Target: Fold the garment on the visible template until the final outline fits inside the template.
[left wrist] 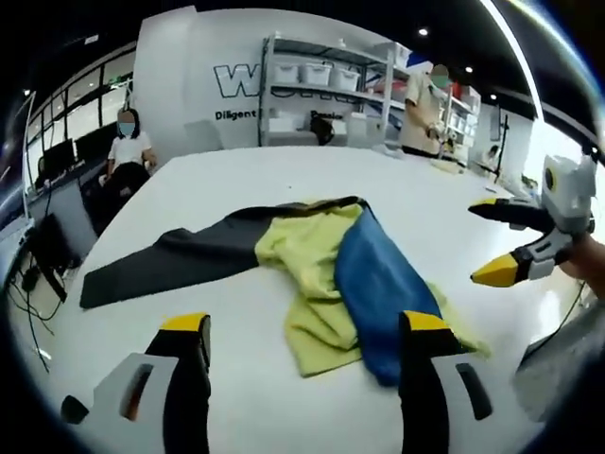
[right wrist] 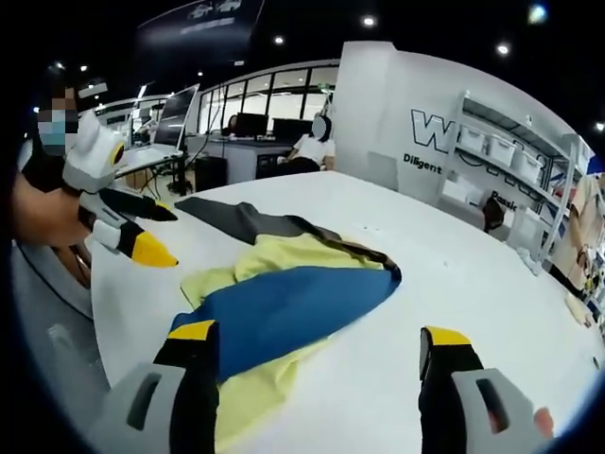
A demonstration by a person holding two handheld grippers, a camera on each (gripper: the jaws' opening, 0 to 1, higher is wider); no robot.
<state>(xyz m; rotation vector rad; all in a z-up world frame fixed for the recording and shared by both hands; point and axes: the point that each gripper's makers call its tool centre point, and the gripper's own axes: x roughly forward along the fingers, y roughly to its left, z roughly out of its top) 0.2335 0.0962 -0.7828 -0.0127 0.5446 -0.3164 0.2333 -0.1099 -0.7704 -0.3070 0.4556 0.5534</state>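
Hovering released, left claw (left wrist: 302, 340) and right claw (right wrist: 326, 355) frame the crumpled garment (left wrist: 321, 274) mid-frame on the table (left wrist: 284, 180), likely choosing grip points.

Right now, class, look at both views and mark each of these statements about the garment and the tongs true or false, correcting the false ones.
1. The garment lies crumpled on the table. True.
2. The garment is one colour. False: it shows yellow, blue and dark panels.
3. The left tongs grip the garment. False: they are open, holding nothing.
4. The right tongs are open. True.
5. The garment is folded into a neat rectangle. False: a dark part trails out to one side.
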